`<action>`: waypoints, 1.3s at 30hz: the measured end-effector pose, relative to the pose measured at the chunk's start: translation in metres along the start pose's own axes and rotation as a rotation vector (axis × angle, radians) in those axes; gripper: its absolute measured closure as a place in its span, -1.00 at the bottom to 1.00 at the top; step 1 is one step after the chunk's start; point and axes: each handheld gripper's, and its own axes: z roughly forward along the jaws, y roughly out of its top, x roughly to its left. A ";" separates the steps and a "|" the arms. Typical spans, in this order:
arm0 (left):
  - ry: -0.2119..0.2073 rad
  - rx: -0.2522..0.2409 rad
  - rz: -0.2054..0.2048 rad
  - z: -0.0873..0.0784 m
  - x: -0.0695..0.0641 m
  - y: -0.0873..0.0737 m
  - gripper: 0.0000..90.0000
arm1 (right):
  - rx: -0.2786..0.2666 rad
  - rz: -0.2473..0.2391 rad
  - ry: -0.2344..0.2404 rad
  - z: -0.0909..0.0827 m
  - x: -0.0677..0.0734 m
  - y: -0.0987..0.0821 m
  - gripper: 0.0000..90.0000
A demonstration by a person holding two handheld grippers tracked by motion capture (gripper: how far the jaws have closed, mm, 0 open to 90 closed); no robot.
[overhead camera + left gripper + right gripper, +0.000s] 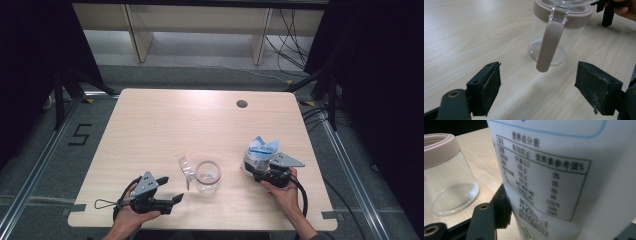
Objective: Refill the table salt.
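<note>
A clear glass jar [207,176] with a beige rim stands at the front middle of the table, its clear lid [186,167] flipped open to the left. My left gripper [170,189] lies left of the jar, open and holding nothing. In the left gripper view the jar [554,37] stands just beyond the open left gripper [539,80], with a beige clasp [549,45] hanging down its front. My right gripper [255,171] is shut on a white and blue bag [261,151], which stands upright to the right of the jar. In the right gripper view the printed bag [564,170] sits in the right gripper [566,217], beside the jar [449,177].
The light wooden table [175,120] has a round cable hole [242,104] near its far edge. Black stands and cables run along the floor on both sides. A person's hands hold both grippers at the near edge.
</note>
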 end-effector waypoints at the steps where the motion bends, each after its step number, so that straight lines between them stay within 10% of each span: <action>1: 0.002 0.003 0.020 -0.001 0.001 0.001 -0.56 | -0.004 0.035 -0.005 0.000 0.004 0.000 -0.03; 39: 0.012 -0.008 0.009 -0.002 0.003 0.002 -0.54 | 0.049 -0.058 -0.076 0.000 0.022 0.009 0.02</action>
